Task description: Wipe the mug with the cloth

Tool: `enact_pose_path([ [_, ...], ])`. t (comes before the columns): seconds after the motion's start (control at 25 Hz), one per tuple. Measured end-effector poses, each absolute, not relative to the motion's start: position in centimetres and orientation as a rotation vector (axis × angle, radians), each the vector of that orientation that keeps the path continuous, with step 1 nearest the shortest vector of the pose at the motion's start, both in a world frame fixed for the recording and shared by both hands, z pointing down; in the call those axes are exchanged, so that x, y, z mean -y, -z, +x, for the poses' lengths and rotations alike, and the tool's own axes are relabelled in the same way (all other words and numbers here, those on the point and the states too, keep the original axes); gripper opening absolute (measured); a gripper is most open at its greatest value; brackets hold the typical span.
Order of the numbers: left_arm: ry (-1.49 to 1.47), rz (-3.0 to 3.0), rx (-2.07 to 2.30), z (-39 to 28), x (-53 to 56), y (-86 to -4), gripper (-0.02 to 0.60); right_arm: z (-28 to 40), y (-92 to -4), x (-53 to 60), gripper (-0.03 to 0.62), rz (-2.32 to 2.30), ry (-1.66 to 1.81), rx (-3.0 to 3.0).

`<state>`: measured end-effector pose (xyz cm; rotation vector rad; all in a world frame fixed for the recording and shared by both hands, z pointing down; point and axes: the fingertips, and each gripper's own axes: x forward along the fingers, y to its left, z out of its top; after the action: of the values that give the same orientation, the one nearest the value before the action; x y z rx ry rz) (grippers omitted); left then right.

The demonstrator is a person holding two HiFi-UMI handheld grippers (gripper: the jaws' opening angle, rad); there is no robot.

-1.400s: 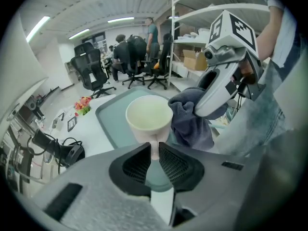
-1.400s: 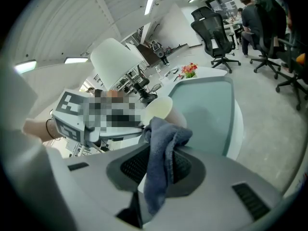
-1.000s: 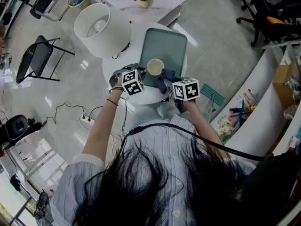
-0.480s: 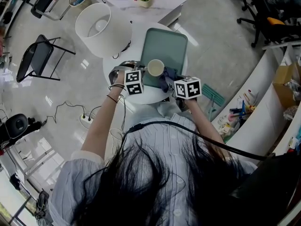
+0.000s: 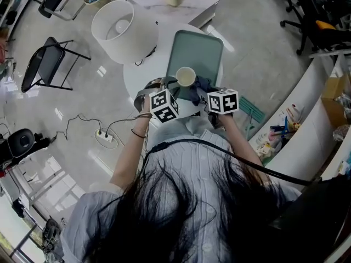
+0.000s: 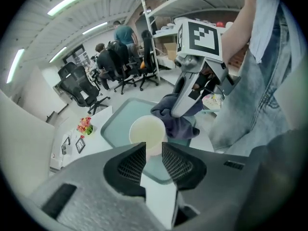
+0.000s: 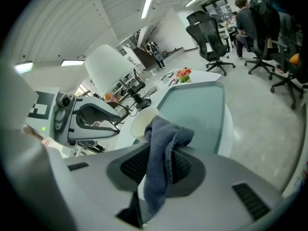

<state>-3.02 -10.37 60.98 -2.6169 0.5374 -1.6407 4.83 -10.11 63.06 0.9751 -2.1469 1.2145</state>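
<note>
Round white table lies under both forearms, which reach forward side by side. The right gripper pinches a soft, nubbly dark-blue cloth. The left gripper, jaws slightly apart and empty, has drawn back a little from the smooth cream mug. It stands on the near edge of the teal tray, just beside the cloth.
</note>
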Motion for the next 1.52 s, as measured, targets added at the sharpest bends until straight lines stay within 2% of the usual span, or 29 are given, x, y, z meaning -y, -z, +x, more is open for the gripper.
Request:
enact_pose_path([
  [0.36,1.681,-2.688,-0.634,1.5,10.7,-62.7,0.098,4.9,-62.9,10.1,0.087,0.978,-1.213,2.157],
  [0.8,1.804,-2.718,-0.676,1.8,10.6,-65.6,0.095,4.5,-62.7,10.0,0.087,0.962,-1.212,2.188],
  [1.04,1.818,-2.724,-0.626,2.0,10.5,-66.1,0.069,4.4,-62.7,10.0,0.087,0.954,-1.212,2.190],
  [1.28,1.787,-2.748,-0.458,2.1,9.7,-66.2,0.043,4.0,-62.8,10.0,0.087,0.936,-1.208,2.191],
  [1.52,1.762,-2.656,-0.163,1.1,8.7,-66.1,0.043,3.6,-62.8,9.5,0.087,0.894,-1.190,2.190],
])
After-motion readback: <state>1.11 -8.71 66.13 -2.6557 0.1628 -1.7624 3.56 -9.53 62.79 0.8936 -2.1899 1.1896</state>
